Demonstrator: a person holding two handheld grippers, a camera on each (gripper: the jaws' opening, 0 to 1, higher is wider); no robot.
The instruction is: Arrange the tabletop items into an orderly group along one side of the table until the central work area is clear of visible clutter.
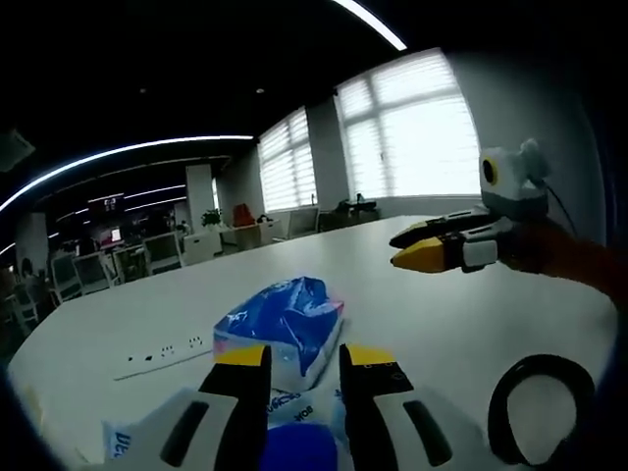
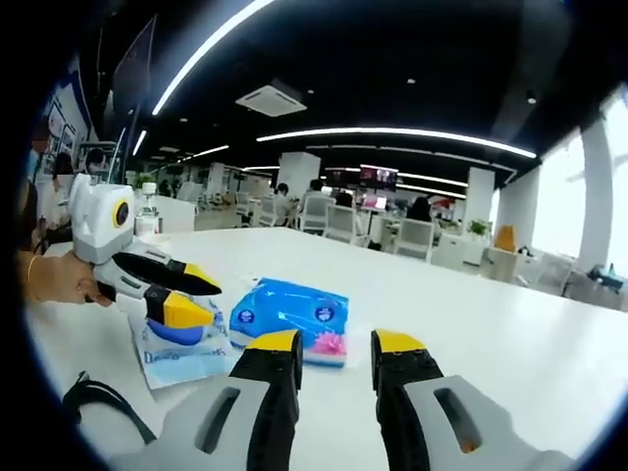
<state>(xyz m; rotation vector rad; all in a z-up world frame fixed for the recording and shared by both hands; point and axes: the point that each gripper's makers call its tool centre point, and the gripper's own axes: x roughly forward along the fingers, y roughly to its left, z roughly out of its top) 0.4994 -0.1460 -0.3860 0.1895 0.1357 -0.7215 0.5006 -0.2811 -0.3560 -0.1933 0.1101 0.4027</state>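
White table [image 2: 510,334]. Blue tissue pack [image 2: 290,316] lies flat on it; landmark for all below. Left gripper [image 2: 201,295] just beside the pack's end, over a second, paler packet [image 2: 182,355] touching the pack; jaws parted, holding nothing. Right gripper [image 2: 336,343] hovers near the pack's long side, jaws apart, released. In the left gripper view, pack [image 1: 285,324] sits directly beyond the jaws; black loop [image 1: 535,412] to its right, power strip [image 1: 162,355] to its left
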